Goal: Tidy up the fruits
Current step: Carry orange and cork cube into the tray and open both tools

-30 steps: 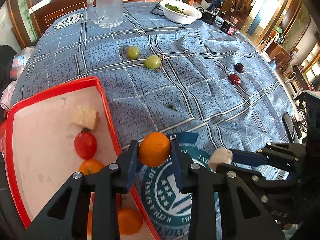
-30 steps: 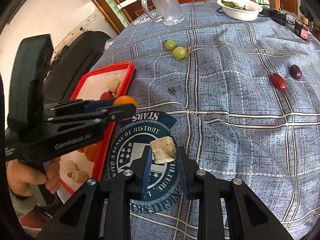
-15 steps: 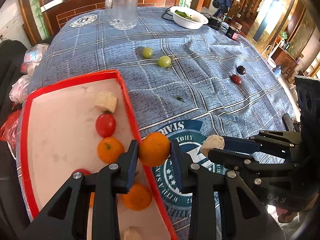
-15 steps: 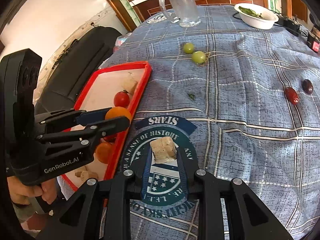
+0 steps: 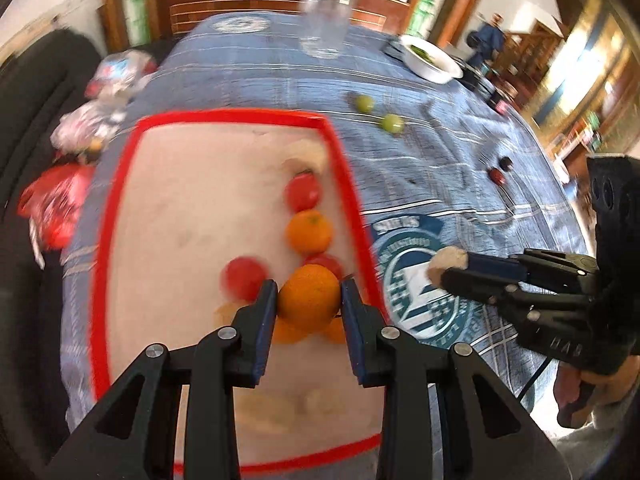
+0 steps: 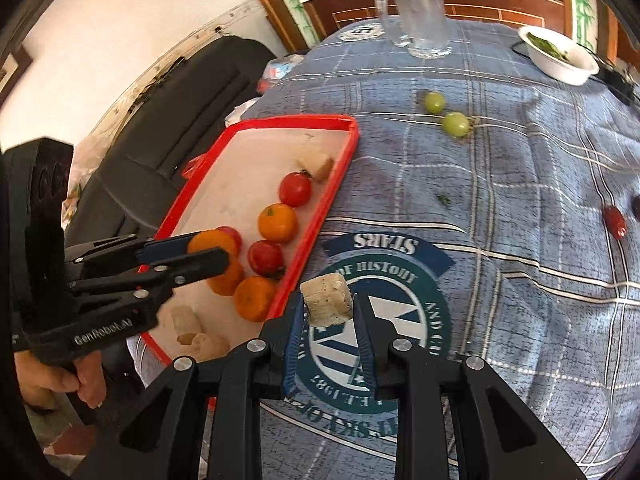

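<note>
My left gripper is shut on an orange and holds it over the red-rimmed tray, above other oranges and tomatoes; it also shows in the right wrist view. My right gripper is shut on a pale beige cube of fruit, held above the blue tablecloth just right of the tray's rim; it shows in the left wrist view. The tray holds an orange, a tomato and beige pieces.
Two green grapes and a red date lie on the cloth. A glass mug and a white bowl stand at the far edge. A dark sofa is left of the table.
My left gripper has swung left with the orange, from over the cloth to over the tray. My right gripper with the cube has moved closer to the tray's edge.
</note>
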Available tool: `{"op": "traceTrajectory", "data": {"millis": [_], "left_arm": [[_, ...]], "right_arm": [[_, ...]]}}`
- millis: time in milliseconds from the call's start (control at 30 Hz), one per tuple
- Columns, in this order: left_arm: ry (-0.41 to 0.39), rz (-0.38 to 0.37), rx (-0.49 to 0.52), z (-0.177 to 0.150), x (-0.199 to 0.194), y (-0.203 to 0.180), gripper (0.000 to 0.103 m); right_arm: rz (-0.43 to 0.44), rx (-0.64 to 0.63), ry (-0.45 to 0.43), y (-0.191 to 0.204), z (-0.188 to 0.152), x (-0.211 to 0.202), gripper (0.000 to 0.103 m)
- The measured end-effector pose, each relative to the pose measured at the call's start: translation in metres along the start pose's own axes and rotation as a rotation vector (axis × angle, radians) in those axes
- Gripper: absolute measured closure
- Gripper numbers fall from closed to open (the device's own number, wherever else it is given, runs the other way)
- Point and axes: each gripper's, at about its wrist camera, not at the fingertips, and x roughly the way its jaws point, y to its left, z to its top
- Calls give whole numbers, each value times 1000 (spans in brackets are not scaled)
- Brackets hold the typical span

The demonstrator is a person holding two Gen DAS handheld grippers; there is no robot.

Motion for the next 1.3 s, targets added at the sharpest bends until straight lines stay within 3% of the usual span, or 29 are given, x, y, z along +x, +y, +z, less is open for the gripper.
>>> {"op": "traceTrajectory", "data": {"millis": [233,433,967,1300], "left_arm": [[-22,41,-159,-29,-25,53,73],[-21,48,-207,-40,-25,69,73],[8,20,-164,-30,-9,80,73],[52,7,-113,-24,11,83,73]], "right_arm": [[15,-43,12,17,1,6,77],[26,-75,31,32,4,16,77],[18,-111,35,61,29,38,77],[-83,-104,66,76,63,76,77]]}}
